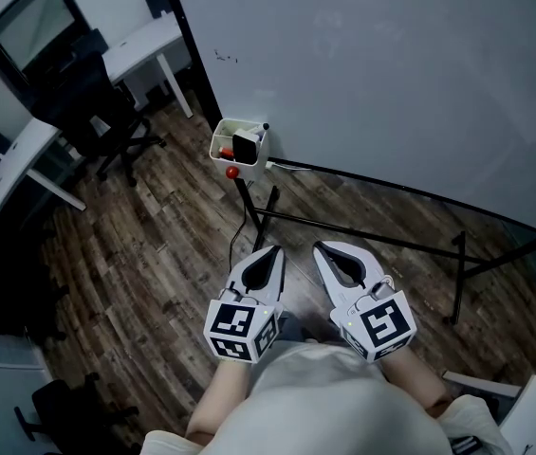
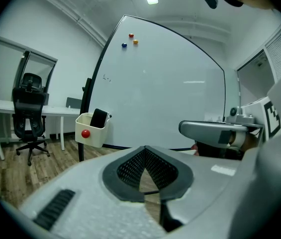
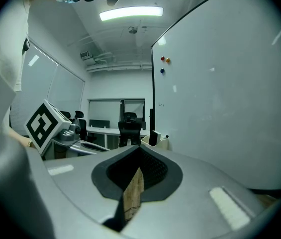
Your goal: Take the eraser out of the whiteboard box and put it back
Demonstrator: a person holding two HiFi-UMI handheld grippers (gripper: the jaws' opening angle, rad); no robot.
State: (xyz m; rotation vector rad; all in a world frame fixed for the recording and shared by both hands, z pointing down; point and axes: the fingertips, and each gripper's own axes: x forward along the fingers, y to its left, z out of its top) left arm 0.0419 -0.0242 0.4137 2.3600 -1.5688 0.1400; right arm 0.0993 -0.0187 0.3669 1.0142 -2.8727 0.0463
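Note:
A cream whiteboard box hangs at the lower left corner of the whiteboard. The black eraser stands upright inside it, and a red magnet sits on the box's front. Both grippers are held close to my body, well short of the box, pointing toward it. My left gripper is shut and holds nothing. My right gripper is also shut and empty. In the left gripper view the box and eraser lie ahead to the left of the jaws. In the right gripper view the box shows small just beyond the tips.
The whiteboard's black stand legs spread over the wooden floor between me and the box. Black office chairs and white desks stand at the left. Several small magnets stick high on the board.

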